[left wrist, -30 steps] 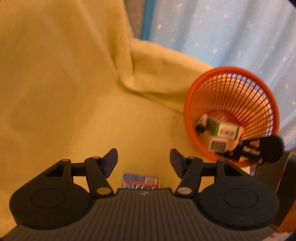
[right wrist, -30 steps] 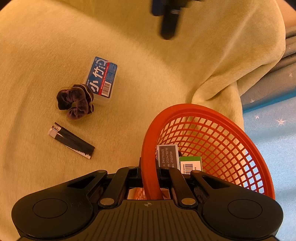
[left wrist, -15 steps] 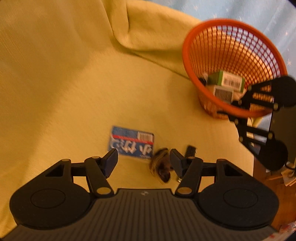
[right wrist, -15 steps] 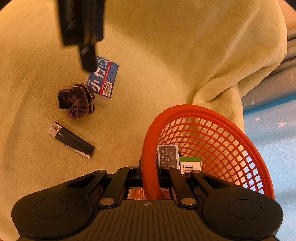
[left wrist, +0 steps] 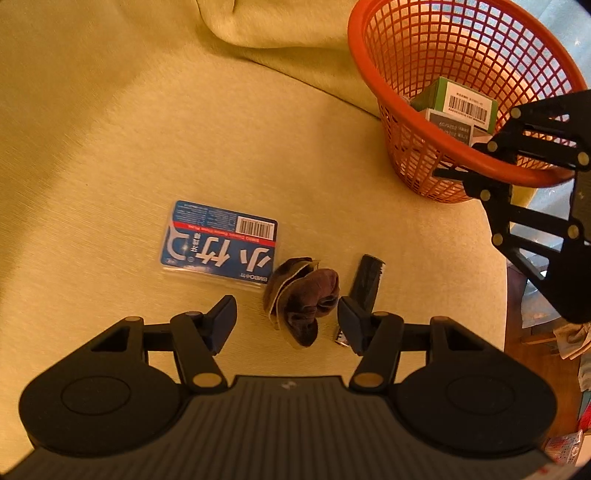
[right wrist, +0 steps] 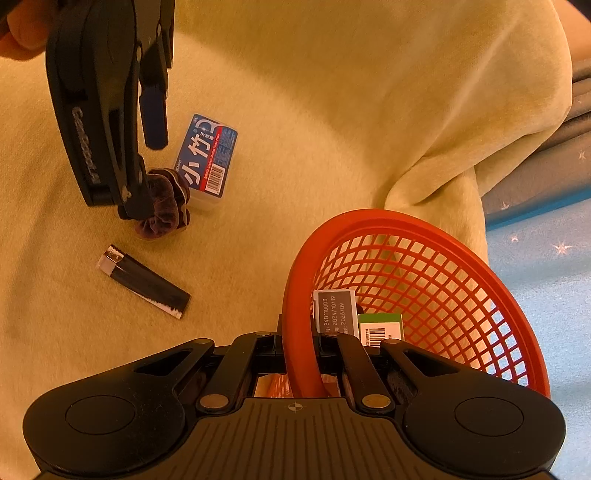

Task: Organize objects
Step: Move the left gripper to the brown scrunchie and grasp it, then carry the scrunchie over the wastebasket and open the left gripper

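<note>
A dark purple velvet scrunchie [left wrist: 308, 301] [right wrist: 164, 206] lies on the yellow cloth between a blue floss-pick box [left wrist: 219, 243] [right wrist: 207, 162] and a black lighter [left wrist: 364, 290] [right wrist: 144, 282]. My left gripper [left wrist: 287, 320] [right wrist: 147, 173] is open, its fingers straddling the scrunchie just above it. My right gripper [right wrist: 299, 341] is shut on the near rim of the orange mesh basket [right wrist: 417, 288] [left wrist: 461, 92]. Inside the basket lie a green box [left wrist: 458, 99] [right wrist: 380, 325] and a grey-labelled box [left wrist: 448, 127] [right wrist: 334, 310].
The yellow cloth [left wrist: 110, 129] covers the surface and bunches into a fold [left wrist: 273, 33] behind the basket. Its right edge drops off to a brown floor with clutter [left wrist: 546, 332]. Blue starred fabric [right wrist: 546, 251] lies beyond the basket.
My left gripper has swung down and back from near the basket to over the scrunchie, which now sits between its open fingers. The right gripper and basket have stayed put.
</note>
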Motion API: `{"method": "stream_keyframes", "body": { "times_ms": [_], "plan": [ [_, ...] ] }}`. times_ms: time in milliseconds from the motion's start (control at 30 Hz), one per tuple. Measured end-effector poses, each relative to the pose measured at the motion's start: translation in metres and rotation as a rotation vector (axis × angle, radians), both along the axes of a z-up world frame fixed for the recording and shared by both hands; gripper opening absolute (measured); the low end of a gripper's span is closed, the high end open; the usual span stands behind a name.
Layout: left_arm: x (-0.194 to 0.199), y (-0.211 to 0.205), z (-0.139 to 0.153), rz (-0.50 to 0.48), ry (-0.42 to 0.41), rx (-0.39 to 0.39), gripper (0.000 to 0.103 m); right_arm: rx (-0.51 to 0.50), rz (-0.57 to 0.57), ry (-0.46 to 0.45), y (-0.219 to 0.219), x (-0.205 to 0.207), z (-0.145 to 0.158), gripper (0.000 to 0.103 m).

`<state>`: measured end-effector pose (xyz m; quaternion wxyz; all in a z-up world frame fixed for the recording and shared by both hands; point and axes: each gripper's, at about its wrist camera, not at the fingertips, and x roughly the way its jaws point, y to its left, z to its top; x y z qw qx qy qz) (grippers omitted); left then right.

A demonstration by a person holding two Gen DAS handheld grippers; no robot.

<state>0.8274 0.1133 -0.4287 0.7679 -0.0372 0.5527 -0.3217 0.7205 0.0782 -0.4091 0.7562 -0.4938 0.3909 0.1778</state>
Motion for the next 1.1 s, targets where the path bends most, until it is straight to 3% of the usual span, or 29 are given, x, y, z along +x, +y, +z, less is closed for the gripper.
{"method": "stream_keyframes", "body": {
  "times_ms": [200,367,700,1100],
  "plan": [
    [0.006,-0.004,-0.004,0.02,0.022,-0.021,0.042,0.005,-0.002,-0.005,-0.002,0.001,0.0,0.002],
    [0.007,-0.006,-0.003,0.006,0.027,-0.01,0.021,0.005,0.0,-0.005,-0.002,0.0,0.0,0.002],
    [0.009,0.009,0.015,0.048,0.045,-0.031,0.016,0.0,-0.002,0.002,-0.003,0.001,0.001,0.002],
    [0.021,0.03,0.049,0.128,0.003,-0.041,0.016,-0.01,0.006,0.004,-0.002,0.001,0.0,0.002]
  ]
}}
